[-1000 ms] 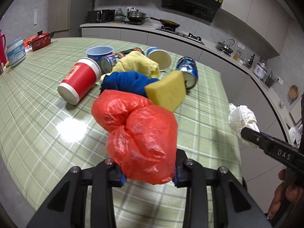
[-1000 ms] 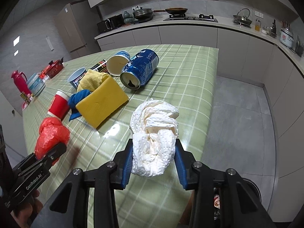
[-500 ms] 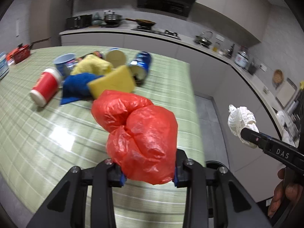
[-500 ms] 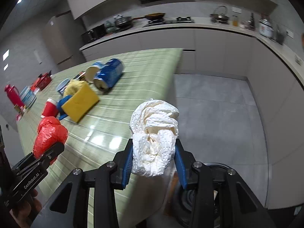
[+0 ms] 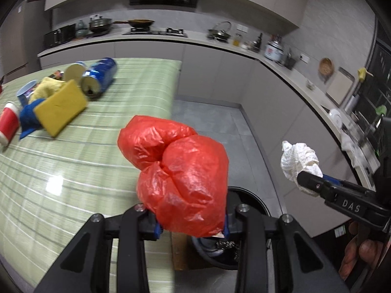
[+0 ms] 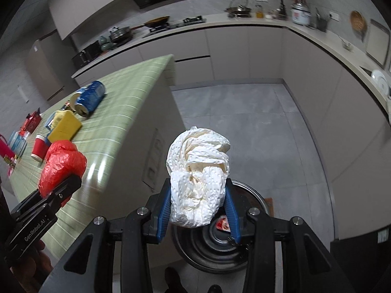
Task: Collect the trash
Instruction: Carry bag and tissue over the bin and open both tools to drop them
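With your left gripper [image 5: 190, 222] closed on the red bag [image 5: 178, 183] and your right gripper [image 6: 198, 210] on the paper wad [image 6: 198, 178], both beyond the table [image 5: 73, 171] edge, center each above the bin [image 6: 210, 246] before you release.

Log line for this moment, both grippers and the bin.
left gripper: shut on red plastic bag | right gripper: shut on crumpled paper towel | black trash bin: below, nothing dropped yet
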Motion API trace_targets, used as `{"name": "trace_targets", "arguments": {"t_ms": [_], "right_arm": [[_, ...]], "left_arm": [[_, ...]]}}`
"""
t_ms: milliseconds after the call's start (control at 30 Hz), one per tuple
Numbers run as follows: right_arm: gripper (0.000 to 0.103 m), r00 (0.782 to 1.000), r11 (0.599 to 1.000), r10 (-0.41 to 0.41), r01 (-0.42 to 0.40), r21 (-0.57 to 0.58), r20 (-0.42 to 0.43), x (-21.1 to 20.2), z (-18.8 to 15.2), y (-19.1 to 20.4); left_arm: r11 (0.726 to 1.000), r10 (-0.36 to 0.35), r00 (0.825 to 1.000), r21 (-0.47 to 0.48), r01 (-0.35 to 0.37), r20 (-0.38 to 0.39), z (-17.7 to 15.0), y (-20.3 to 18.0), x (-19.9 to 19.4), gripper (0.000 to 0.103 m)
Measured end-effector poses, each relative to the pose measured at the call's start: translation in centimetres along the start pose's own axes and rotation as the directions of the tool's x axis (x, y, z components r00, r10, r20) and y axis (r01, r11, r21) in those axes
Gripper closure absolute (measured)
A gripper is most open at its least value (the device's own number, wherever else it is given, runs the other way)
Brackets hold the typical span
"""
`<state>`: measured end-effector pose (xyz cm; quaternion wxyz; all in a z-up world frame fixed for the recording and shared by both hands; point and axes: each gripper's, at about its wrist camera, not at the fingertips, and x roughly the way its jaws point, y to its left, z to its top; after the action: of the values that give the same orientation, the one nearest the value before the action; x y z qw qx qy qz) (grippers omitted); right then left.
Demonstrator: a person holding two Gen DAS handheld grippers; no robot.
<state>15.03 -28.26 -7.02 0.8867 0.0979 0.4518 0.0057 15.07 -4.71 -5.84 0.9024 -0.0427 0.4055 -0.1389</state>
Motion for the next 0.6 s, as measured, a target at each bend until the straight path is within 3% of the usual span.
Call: {"name": "trace_targets", "arguments": {"t_ms": [333, 600], "right_arm": [[0.061, 0.998, 0.997, -0.038, 0.041, 0.059, -0.056, 0.9, -2.9, -4.5], [0.061, 0.987, 0.994, -0.046, 0.060, 0.087, -0.151, 4.2, -5.7, -7.1]], "left_arm": [[0.997, -0.046, 0.995, 0.053, 0.050, -0.086, -2.5, -4.5, 2.8, 0.067], [0.994, -0.065, 0.979, 0.076, 0.082, -0.195, -6.2, -7.2, 6.4, 0.067]]}}
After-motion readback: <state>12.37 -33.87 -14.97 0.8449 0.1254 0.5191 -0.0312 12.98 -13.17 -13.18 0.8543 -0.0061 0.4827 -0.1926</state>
